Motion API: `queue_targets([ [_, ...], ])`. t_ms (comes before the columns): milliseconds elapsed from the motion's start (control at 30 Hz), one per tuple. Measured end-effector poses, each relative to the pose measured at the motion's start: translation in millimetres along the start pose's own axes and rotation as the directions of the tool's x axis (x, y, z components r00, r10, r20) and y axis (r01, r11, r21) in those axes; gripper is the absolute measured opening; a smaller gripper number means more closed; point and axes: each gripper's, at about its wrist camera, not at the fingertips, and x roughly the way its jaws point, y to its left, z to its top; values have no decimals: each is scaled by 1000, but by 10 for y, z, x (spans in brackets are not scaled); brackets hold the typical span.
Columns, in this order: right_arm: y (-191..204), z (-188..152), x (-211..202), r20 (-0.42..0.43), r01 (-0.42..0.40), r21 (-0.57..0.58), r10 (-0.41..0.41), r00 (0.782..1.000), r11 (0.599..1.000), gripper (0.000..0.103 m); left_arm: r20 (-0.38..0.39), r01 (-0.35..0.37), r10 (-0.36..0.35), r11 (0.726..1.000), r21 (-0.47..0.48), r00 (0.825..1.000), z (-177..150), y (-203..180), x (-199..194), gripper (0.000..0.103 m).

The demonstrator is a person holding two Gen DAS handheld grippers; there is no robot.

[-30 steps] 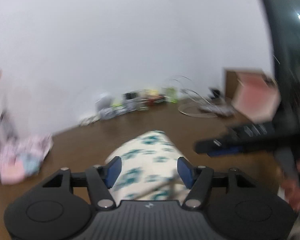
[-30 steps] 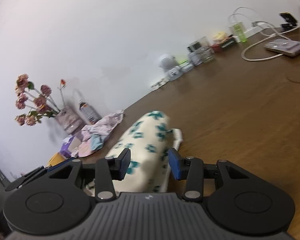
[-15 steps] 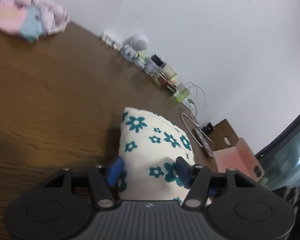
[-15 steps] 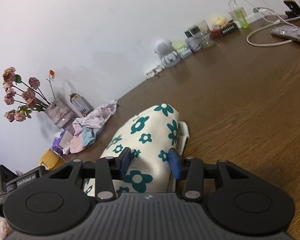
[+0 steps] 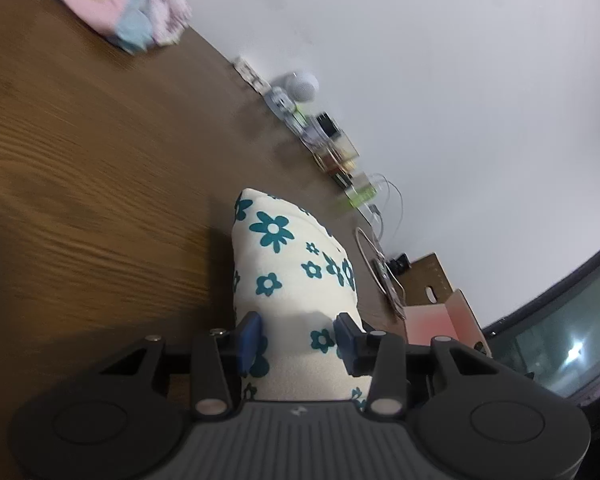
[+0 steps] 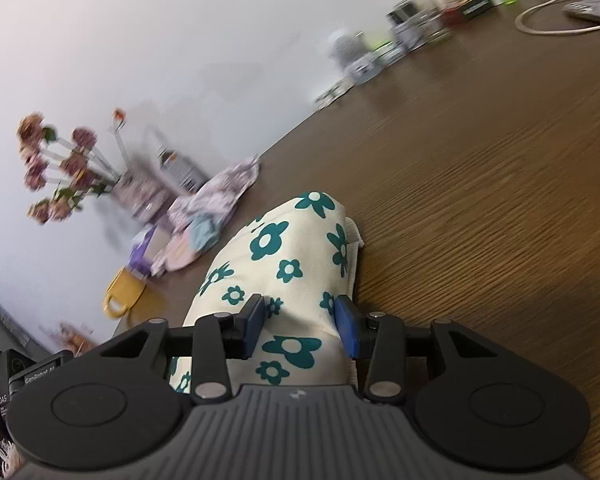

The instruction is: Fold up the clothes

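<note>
A cream garment with teal flowers (image 5: 284, 256) lies bunched on the brown wooden table (image 5: 100, 200). My left gripper (image 5: 296, 336) is shut on its near end, the blue pads pressing into the fabric from both sides. In the right wrist view the same garment (image 6: 284, 248) runs away from me as a thick fold, a ribbed white edge showing on its right side. My right gripper (image 6: 300, 328) is shut on it too, cloth filling the gap between the fingers. The garment's underside is hidden.
A pile of pink and blue clothes (image 6: 212, 208) sits by a vase of flowers (image 6: 60, 168) and a yellow cup (image 6: 122, 298). Small bottles and boxes (image 5: 324, 136) line the wall. A white cable (image 6: 552, 20) and an open cardboard box (image 5: 440, 320) lie further off.
My left gripper has narrowed onto the garment and swung its view round to the left. The right gripper has moved closer along the fold, still gripping it.
</note>
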Motion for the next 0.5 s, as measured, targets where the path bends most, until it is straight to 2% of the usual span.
queue_targets([
  [67, 75, -33, 37, -15, -22, -13, 21, 1000, 1000, 40, -11, -32, 33, 994, 103, 999, -74, -59, -32, 43],
  [100, 98, -39, 32, -15, -28, -14, 27, 1000, 1000, 40, -15, -48, 51, 987, 156, 999, -112, -90, -46, 49],
  [133, 117, -44, 14, -10, -29, -17, 29, 1000, 999, 40, -19, -64, 69, 976, 209, 997, -150, -122, -61, 54],
  [233, 174, -58, -156, 24, -14, -65, 16, 1000, 998, 41, -23, -107, 123, 925, 364, 992, -265, -217, -104, 59],
  [300, 237, -96, -311, 29, -1, -138, 5, 1000, 990, 42, -21, -132, 160, 877, 462, 987, -341, -280, -133, 61],
  [367, 288, -154, -451, 26, 10, -203, -4, 1000, 979, 44, -15, -154, 195, 818, 554, 981, -417, -343, -162, 62],
  [500, 384, -320, -608, -11, 11, -324, -16, 1000, 946, 46, 8, -188, 263, 669, 719, 965, -570, -469, -220, 61],
])
